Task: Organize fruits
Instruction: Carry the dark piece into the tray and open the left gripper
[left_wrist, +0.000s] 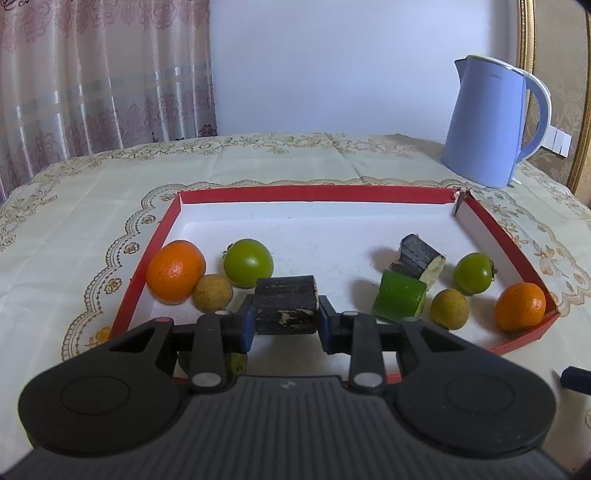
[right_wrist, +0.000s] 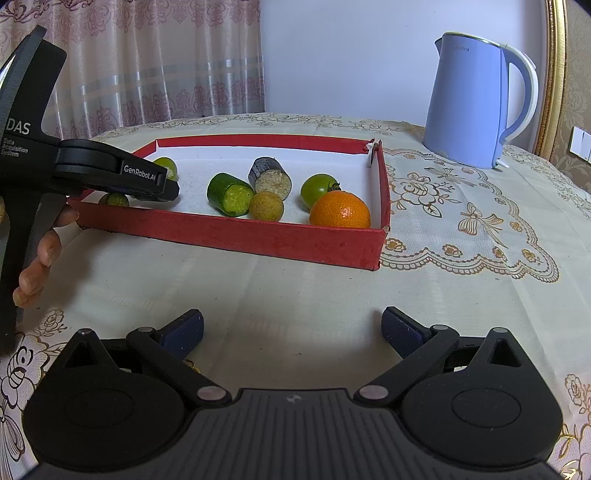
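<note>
a: what does the left gripper (left_wrist: 286, 325) hold?

b: its two blue pads press on the ends of a dark sugarcane piece (left_wrist: 286, 304), which lies crosswise between them, above the white floor of the red tray (left_wrist: 314, 192), at the near edge.

a: and the right gripper (right_wrist: 291, 328)?

b: its jaws stand wide apart with nothing between them. it is over the tablecloth (right_wrist: 258, 288), near side of the tray, outside it.

a: where are the fruits?

b: all inside the tray. on the left there is an orange (left_wrist: 175, 271) against the left wall, a small yellow-brown round fruit (left_wrist: 213, 292) touching it, and a green tomato (left_wrist: 248, 262) just beside. on the right there is a second dark sugarcane piece (left_wrist: 421, 260), a green cut piece (left_wrist: 399, 301) touching it on the near side, another small yellow-brown fruit (left_wrist: 449, 308), a smaller green tomato (left_wrist: 473, 273) and a second orange (left_wrist: 521, 306) in the near right corner.

a: anything else?

b: one more greenish piece (left_wrist: 236, 362) shows under the left gripper's finger, mostly hidden. a light blue kettle (left_wrist: 491, 122) stands far right on the table, well apart from the tray. in the right wrist view, a person's hand (right_wrist: 40, 254) holds the handle of the left gripper.
</note>
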